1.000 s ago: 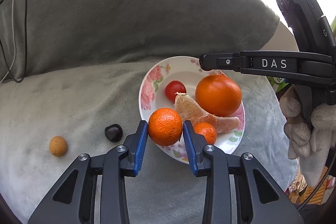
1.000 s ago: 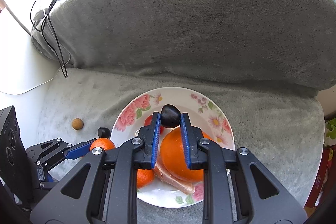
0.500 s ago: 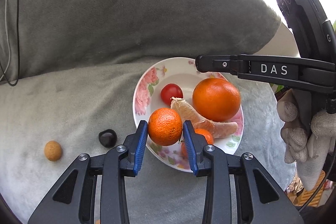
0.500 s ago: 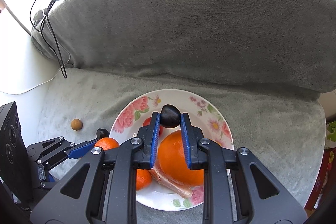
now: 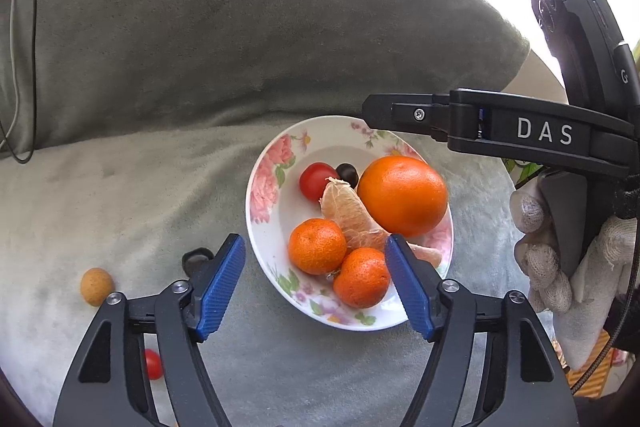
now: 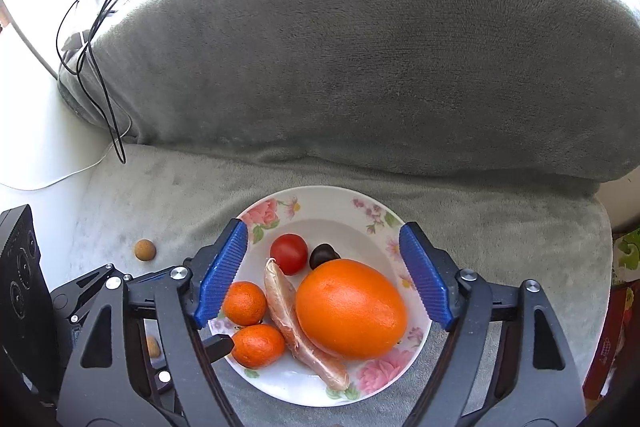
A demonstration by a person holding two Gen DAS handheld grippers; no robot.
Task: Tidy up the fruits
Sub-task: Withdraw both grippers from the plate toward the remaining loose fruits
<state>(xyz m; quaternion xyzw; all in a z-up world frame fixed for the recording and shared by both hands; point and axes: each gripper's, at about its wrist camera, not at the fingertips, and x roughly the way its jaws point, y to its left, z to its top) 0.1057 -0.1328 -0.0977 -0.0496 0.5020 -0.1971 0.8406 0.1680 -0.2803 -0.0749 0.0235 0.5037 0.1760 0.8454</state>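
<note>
A floral plate on the grey blanket holds a large orange, two mandarins, a peeled segment, a cherry tomato and a small dark fruit. My left gripper hangs over the plate's near edge. Its jaws are opening, and the pads stand clear of the mandarin lying between them. My right gripper is over the plate with its jaws opening. The dark fruit lies free below them, beside the tomato and the orange.
On the blanket left of the plate lie another dark fruit, a small brown fruit and a red tomato. A thick grey cushion rises behind. Cables hang at the far left. A gloved hand holds the right gripper.
Both grippers have spread their jaws. The left let go of the mandarin, which now lies on the plate. The right dropped the dark fruit beside the tomato.
</note>
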